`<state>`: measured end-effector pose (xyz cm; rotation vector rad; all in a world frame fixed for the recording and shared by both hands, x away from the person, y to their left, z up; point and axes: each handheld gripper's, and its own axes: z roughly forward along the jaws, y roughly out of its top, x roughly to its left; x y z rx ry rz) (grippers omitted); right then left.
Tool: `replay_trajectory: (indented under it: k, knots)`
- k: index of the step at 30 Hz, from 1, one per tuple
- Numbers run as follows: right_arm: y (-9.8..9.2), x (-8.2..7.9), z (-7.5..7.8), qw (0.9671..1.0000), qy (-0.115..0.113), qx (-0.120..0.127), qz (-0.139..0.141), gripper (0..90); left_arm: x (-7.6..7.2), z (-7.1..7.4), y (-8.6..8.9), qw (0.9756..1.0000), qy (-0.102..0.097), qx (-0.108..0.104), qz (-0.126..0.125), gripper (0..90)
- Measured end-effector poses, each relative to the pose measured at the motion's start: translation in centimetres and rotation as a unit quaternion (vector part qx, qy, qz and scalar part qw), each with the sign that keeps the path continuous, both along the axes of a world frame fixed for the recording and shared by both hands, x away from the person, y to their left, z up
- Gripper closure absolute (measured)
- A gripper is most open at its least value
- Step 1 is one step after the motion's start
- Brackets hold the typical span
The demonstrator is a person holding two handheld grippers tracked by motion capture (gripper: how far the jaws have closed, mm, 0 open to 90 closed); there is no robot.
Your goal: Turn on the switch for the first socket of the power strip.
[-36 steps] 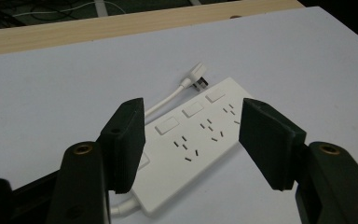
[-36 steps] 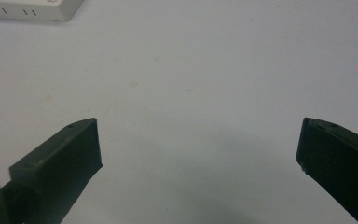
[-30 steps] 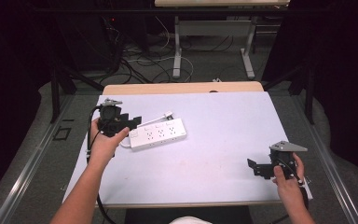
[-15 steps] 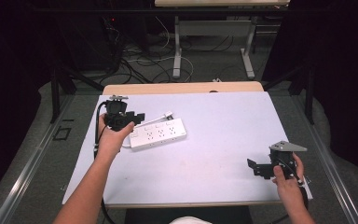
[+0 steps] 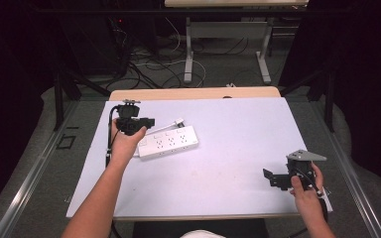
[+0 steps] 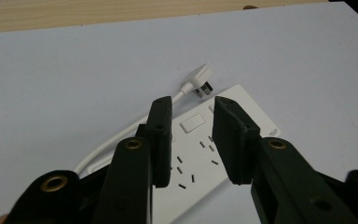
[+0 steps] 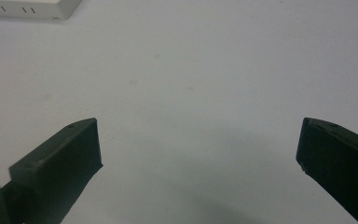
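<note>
— On desk (image 5: 238, 163), left half: 1 white power strip (image 5: 167, 142), flat, sockets up. Long axis running left-right across desk, slightly tilted, right end a little farther from person.

— Cord and plug?

— 1 white cord (image 6: 121, 140), leaving strip's left end and looping back along far side; 1 plug (image 6: 200, 79) lying just beyond strip, prongs toward it, not inserted.

— Left tool (image 6: 191, 140): position?

— Hovering over strip's left end, pointing right along strip's length. Jaws apart by a narrow gap, holding nothing; rocker switch (image 6: 190, 123) visible between them, sockets below. Contact with strip: cannot tell, probably just above.

— Right tool (image 5: 277, 178)?

— Near desk's front right corner, well apart from strip. Jaws spread wide, empty, aimed across bare desk; corner of strip at far upper left of its view.

— Nearer hand?

— Left, clearly. Judged: coming move belongs to left tool, either down onto switch end or onward past strip to plug. Gap too narrow to span strip's width; suited to switch, cord or plug.
</note>
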<state>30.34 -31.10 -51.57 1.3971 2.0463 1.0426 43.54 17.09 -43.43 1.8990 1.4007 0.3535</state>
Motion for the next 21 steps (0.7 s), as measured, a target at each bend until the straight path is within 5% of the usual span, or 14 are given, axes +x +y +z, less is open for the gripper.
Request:
replay_trajectory:
  k: [21]
  knots:
    - [0.1, 0.1, -0.2, 1.0, 0.005, 0.001, 0.004, 0.0, 2.3, -2.0, -1.0, 0.9992, 0.033, 0.006, 0.02, 87.4]
